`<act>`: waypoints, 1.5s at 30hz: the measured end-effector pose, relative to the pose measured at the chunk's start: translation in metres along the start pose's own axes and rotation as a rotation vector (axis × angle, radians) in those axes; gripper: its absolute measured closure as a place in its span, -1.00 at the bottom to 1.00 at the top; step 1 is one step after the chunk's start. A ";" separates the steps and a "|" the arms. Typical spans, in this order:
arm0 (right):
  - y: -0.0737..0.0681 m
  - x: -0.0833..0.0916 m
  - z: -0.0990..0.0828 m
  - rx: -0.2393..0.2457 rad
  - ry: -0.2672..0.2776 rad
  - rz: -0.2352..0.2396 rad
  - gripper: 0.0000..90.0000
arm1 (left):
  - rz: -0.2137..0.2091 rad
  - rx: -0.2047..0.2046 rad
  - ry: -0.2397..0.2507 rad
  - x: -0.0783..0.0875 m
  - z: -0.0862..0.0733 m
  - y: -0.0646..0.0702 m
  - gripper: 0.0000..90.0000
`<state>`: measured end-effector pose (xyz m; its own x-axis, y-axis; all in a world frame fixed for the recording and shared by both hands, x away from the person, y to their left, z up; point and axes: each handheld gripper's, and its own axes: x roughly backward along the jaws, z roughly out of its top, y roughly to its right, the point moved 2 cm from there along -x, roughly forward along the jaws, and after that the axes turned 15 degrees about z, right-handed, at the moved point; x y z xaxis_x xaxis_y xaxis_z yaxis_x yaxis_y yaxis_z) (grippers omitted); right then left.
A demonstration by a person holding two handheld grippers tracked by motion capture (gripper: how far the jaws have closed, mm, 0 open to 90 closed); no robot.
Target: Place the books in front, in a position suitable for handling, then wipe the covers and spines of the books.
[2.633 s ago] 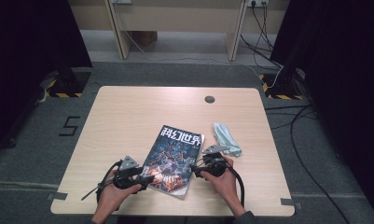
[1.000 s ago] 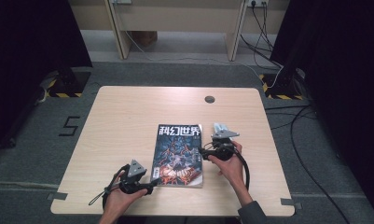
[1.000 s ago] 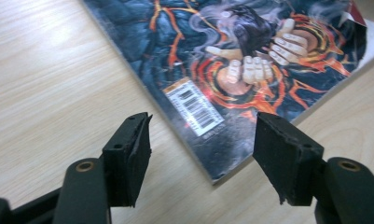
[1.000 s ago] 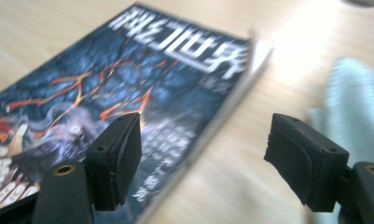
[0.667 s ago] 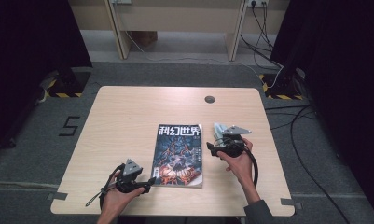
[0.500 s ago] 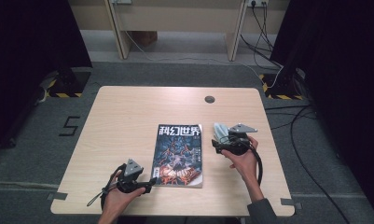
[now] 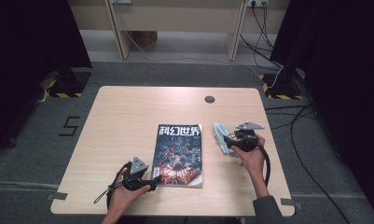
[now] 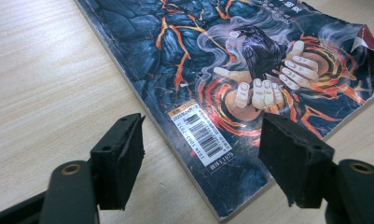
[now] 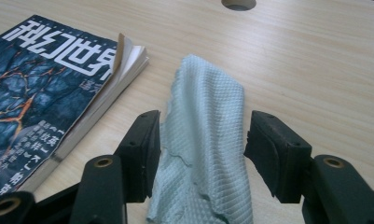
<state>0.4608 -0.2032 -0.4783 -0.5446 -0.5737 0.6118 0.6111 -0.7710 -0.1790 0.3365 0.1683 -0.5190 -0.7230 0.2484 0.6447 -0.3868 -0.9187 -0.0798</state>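
A pale green cloth lies crumpled on the bench, just right of a magazine. The right hand-held gripper has its jaws on both sides of the cloth. They have just been closing, but a gap shows beside one pad, so I think the cloth is not gripped yet. The left hand-held gripper sits open at the near left corner of the magazine, holding nothing, its jaws just widening. Picking up the cloth is left to do. The cover shows big white Chinese writing and a barcode label.
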 end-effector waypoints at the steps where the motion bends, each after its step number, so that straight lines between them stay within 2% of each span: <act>1: 0.003 0.000 0.000 0.004 -0.009 -0.009 -0.01 | 0.007 0.002 0.001 -0.001 0.000 0.000 -0.40; 6: 0.006 -0.002 0.001 0.011 -0.007 -0.008 -0.03 | 0.012 0.004 0.003 -0.001 0.000 -0.001 -0.44; 8: 0.006 -0.004 0.003 0.013 -0.009 -0.001 -0.03 | 0.020 0.006 -0.003 -0.001 0.000 -0.002 -0.51; 9: 0.006 -0.006 0.005 0.019 -0.012 0.003 -0.02 | 0.012 0.013 -0.015 -0.001 0.000 -0.001 -0.53; 16: 0.007 -0.013 0.006 0.025 -0.036 0.015 -0.02 | 0.019 0.013 -0.014 0.000 0.001 -0.005 -0.53; 18: 0.007 -0.013 0.005 0.021 -0.038 0.022 0.00 | 0.010 0.025 -0.020 0.000 0.000 -0.005 -0.53; 19: 0.009 -0.012 0.003 0.010 -0.041 0.030 0.02 | 0.013 0.012 -0.021 -0.001 0.000 -0.005 -0.54; 23: 0.010 -0.013 0.001 -0.013 -0.049 0.048 0.03 | 0.006 0.006 -0.026 -0.001 0.000 -0.004 -0.54; 26: 0.009 -0.015 0.000 -0.006 -0.063 0.047 0.03 | -0.015 0.017 -0.026 -0.001 -0.001 -0.001 -0.55; 30: 0.007 -0.020 -0.002 -0.002 -0.089 0.047 0.03 | -0.019 0.014 -0.026 0.000 -0.001 -0.001 -0.55; 32: 0.006 -0.023 -0.003 0.019 -0.107 0.035 0.03 | -0.018 0.015 -0.024 0.000 -0.001 -0.001 -0.55; 36: 0.006 -0.026 -0.005 0.023 -0.121 0.023 0.03 | -0.017 0.018 -0.017 -0.003 0.000 0.001 -0.55; 38: 0.007 -0.028 -0.005 0.030 -0.123 0.020 0.04 | -0.004 -0.003 0.009 -0.005 0.003 0.003 -0.51; 39: 0.008 -0.031 -0.007 0.016 -0.136 0.023 0.10 | 0.000 -0.026 0.002 -0.007 0.004 0.006 -0.51; 41: 0.009 -0.032 -0.008 0.024 -0.147 0.026 0.15 | 0.000 -0.034 -0.010 -0.010 0.004 0.008 -0.46; 42: 0.010 -0.035 -0.010 0.031 -0.174 0.028 0.19 | -0.002 -0.042 -0.019 -0.013 0.004 0.009 -0.46; 43: 0.011 -0.039 -0.014 0.062 -0.171 -0.004 0.39 | -0.009 -0.038 -0.018 -0.014 0.004 0.011 -0.40; 44: 0.011 -0.039 -0.014 0.062 -0.171 -0.004 0.39 | -0.003 -0.047 -0.021 -0.013 0.004 0.012 -0.40; 45: 0.013 -0.037 -0.015 0.065 -0.166 -0.006 0.49 | 0.010 -0.059 -0.021 -0.012 0.004 0.014 -0.38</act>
<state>0.4803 -0.1957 -0.5149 -0.4491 -0.5119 0.7323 0.6470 -0.7516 -0.1286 0.3426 0.1514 -0.5246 -0.7153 0.2323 0.6591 -0.4130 -0.9013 -0.1306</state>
